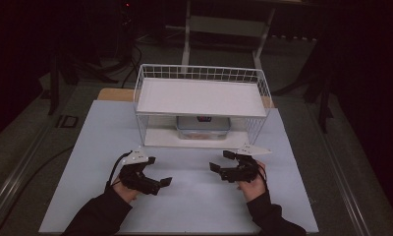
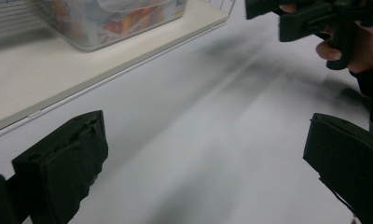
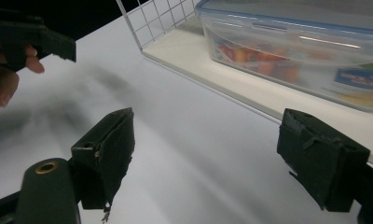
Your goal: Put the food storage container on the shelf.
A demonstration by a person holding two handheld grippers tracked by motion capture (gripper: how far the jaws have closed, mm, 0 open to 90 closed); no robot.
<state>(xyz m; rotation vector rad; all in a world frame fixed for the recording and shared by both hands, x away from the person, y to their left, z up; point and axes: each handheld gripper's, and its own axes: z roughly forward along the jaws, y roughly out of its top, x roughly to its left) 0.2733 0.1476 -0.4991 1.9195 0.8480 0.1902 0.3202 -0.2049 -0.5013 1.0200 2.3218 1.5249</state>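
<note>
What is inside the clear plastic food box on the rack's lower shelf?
Through the wall of the clear plastic food box with a blue-rimmed lid, on the white wire rack, show orange and red pieces. What they are stays unclear; a label hides part.

Left tongs (image 1: 158, 170): matte black body, two blocky black jaws with worn, frayed foam-like pads. Pale grey three-cornered plate on top. Black cable loops from rear toward wrist. Right tongs (image 1: 220, 161): same black build, same grey plate, black cable curling by hand. Round brass-coloured eyelet on black post beside one jaw. Both sleeves dark, long, reaching wrists.
</note>
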